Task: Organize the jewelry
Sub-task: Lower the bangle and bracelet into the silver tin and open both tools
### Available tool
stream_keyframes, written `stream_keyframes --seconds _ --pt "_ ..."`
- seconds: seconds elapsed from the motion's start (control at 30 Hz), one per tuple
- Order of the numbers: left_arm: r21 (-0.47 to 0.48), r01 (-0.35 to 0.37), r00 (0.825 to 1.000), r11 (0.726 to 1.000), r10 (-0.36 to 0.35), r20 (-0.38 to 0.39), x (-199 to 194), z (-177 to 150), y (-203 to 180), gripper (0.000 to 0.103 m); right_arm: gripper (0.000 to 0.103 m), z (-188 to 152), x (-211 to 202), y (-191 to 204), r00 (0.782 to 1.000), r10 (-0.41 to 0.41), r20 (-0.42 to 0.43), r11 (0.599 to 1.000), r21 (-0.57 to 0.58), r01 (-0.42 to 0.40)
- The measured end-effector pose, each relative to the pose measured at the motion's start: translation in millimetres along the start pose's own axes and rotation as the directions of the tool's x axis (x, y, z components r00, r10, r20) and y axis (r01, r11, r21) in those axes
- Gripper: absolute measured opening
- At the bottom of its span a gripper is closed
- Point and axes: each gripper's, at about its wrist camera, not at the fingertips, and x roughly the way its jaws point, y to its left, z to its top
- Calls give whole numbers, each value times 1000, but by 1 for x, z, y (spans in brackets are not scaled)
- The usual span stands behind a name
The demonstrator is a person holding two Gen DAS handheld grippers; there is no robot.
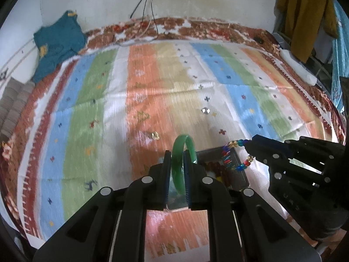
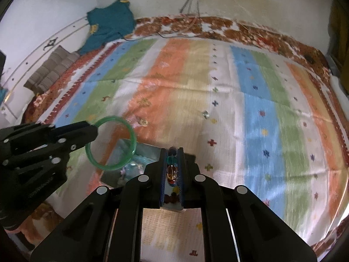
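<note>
My left gripper [image 1: 177, 152] is shut on a green bangle [image 1: 185, 146], held upright above the striped cloth; the bangle also shows in the right wrist view [image 2: 128, 128]. My right gripper [image 2: 172, 151] is shut on a multicoloured bead bracelet [image 2: 171, 171], which hangs from its tip in the left wrist view [image 1: 229, 155]. Both hover over a small grey jewelry tray [image 1: 237, 172] that holds brown beads [image 1: 216, 166]; the tray also appears in the right wrist view [image 2: 148, 150]. A gold earring [image 1: 155, 135] and a silver ring [image 1: 205, 110] lie on the cloth.
The striped cloth [image 1: 152, 83] covers a bed with a red patterned border. A teal garment [image 1: 56, 43] lies at the far left corner, cables [image 1: 150, 4] hang on the wall, and a mustard garment [image 1: 305, 11] hangs at the right.
</note>
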Motion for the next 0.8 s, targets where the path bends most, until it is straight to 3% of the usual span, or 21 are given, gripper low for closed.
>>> stream_keyframes --seconds 0.07,0.13,0.5,0.67,0.8 --pt "-4 -7 1000 1000 7 -5 1 0 1 14 16 0 3 -5 1000 -13 -10 1000 9 13" --pt "-5 -26 1000 1000 26 2 1 0 3 22 27 1 4 -10 1000 -25 -11 999 24 25" --pt "-17 -61 998 998 61 -28 11 3 16 50 40 9 18 -25 997 -61 -40 997 34 63" --pt "-39 -81 994 996 78 -75 27 10 30 51 49 16 34 -31 994 -82 -77 996 33 85" --pt "-30 -61 995 998 59 -79 35 17 29 62 53 21 47 -36 992 -86 -98 995 42 90"
